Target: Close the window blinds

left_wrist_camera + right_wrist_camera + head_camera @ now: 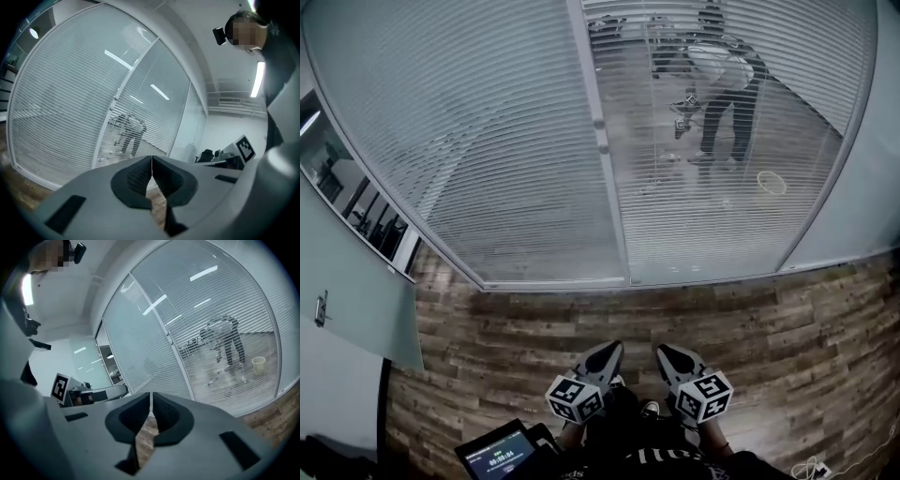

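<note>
White slatted blinds hang behind a glass wall ahead of me. The left pane's blinds [487, 141] look nearly opaque. The right pane's blinds [769, 56] have their slats turned, so the room beyond shows through. A white post [600, 141] divides the two panes. Both grippers are held low in front of my body, well short of the glass. The left gripper [605, 352] [152, 159] is shut, its jaws meeting with nothing between them. The right gripper [667, 354] [151, 394] is also shut and empty. No cord or wand shows near either one.
Wood-plank floor [787, 319] runs from me to the glass wall's base. A person [727, 80] bends over beyond the right pane, near a pale bucket [772, 183]. A door with a handle [321, 307] stands at the left. A small screen [499, 457] sits by my body.
</note>
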`<action>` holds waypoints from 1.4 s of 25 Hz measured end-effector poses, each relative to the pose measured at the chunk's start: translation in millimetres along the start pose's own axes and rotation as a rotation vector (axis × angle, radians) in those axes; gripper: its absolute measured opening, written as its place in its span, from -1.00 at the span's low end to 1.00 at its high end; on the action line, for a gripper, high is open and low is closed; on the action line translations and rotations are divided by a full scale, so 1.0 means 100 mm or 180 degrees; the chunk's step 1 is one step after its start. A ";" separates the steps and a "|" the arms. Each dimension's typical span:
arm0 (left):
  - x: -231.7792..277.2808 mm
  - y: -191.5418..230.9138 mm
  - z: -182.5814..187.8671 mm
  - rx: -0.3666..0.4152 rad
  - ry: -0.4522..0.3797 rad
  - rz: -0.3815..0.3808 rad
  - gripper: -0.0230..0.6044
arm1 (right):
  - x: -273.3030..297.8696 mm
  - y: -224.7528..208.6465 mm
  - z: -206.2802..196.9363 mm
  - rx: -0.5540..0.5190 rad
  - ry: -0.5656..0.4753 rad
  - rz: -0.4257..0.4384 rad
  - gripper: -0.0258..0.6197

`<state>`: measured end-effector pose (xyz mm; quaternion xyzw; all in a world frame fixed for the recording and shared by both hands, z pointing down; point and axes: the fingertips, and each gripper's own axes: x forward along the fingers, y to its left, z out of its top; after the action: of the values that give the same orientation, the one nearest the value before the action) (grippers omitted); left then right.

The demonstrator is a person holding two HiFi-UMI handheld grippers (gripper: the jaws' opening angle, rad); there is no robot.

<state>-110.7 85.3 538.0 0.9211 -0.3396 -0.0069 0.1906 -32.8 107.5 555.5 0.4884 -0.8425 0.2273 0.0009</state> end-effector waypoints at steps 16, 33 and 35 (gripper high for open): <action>1.84 1.09 0.73 -0.0081 -0.0164 -0.0046 -0.91 | 0.96 -1.51 0.85 0.0097 0.0024 -0.0298 -0.83; 3.48 2.94 2.45 0.1063 -0.0496 0.0406 -0.91 | 2.76 -2.32 1.87 -0.0078 -0.0008 -0.0239 -0.83; 3.73 3.11 2.62 0.1312 -0.0474 0.0537 -0.90 | 2.85 -2.47 1.86 -0.0050 0.0058 -0.0269 -0.83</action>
<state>-54.2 -456.4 449.3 0.9058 -0.4227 0.0106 -0.0272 63.2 -301.9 546.8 0.5214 -0.8228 0.2249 0.0220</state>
